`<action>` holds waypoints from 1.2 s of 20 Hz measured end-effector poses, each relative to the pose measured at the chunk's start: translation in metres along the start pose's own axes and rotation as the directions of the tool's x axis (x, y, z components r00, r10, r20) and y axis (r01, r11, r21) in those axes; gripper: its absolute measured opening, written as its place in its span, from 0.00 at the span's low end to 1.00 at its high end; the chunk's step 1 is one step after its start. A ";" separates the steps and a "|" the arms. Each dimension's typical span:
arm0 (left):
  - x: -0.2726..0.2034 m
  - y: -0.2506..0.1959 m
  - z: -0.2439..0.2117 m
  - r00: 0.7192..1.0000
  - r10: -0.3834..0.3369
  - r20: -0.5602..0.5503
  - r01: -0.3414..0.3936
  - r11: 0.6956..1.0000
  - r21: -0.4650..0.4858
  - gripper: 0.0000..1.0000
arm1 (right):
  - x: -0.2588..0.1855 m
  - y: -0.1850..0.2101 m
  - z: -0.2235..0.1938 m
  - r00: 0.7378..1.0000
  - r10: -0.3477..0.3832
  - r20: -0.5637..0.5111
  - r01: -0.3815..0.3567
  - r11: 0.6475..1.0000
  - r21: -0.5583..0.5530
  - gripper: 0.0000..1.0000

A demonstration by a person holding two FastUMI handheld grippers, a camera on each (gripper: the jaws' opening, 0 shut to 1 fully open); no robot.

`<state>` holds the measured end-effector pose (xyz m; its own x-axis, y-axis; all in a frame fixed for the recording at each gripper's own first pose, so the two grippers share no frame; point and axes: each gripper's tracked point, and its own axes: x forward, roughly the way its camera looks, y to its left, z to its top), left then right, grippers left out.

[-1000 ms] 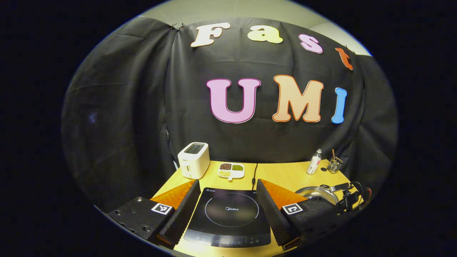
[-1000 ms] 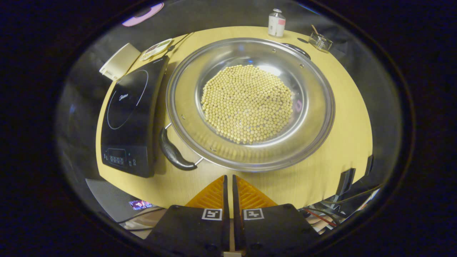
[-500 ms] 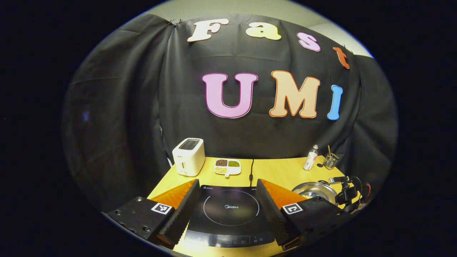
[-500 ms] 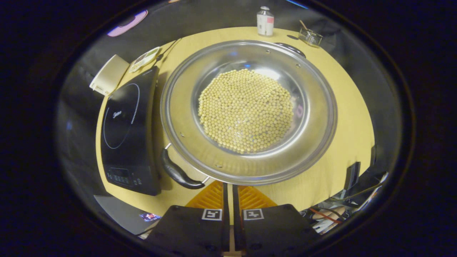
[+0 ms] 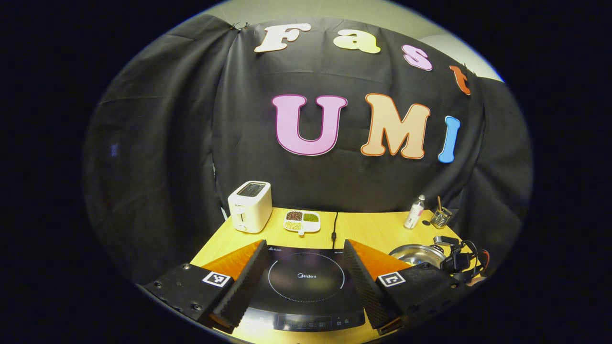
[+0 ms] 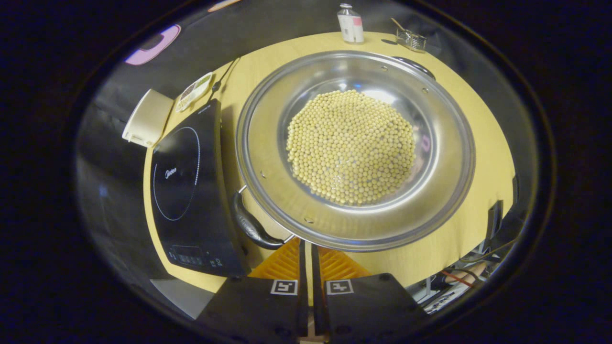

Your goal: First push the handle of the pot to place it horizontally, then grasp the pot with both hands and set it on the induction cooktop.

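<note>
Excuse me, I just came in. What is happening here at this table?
A person works with two handheld grippers at a wooden table. The right gripper, fingers closed on nothing, sits at the near rim of a steel pot filled with yellow beans, beside its black handle. The left gripper, fingers wide open, hangs over the induction cooktop. The pot stands on the table beside the cooktop, not yet on it.

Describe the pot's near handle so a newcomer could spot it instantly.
Start in the right gripper view at the wide steel pot heaped with pale yellow beans on the wooden table. Follow its rim down to the lower left, toward the black induction cooktop. The near handle is the curved, glossy black grip there on wire brackets; the far handle only peeks over the back rim.
</note>
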<state>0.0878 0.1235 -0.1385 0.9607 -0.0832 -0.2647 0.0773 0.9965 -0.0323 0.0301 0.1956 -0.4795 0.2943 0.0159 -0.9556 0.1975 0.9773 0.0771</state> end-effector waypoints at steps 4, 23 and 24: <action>0.000 0.005 -0.006 1.000 0.014 -0.011 -0.014 1.000 -0.024 0.96 | 0.005 0.020 0.008 0.999 0.032 0.017 -0.033 0.997 0.076 0.08; -0.015 0.027 -0.035 0.996 0.056 -0.071 -0.061 0.996 -0.069 0.96 | 0.030 0.083 0.053 0.993 0.084 0.079 -0.091 0.992 0.090 0.06; -0.014 0.027 -0.034 0.996 0.057 -0.072 -0.062 0.996 -0.068 0.96 | 0.031 0.085 0.052 0.993 0.085 0.078 -0.092 0.992 0.087 0.06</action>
<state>0.0674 0.1512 -0.1683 0.9418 -0.0270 -0.3350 -0.0005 0.9967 -0.0815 0.1048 0.2677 -0.4875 0.3819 0.0825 -0.9205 0.2503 0.9496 0.1889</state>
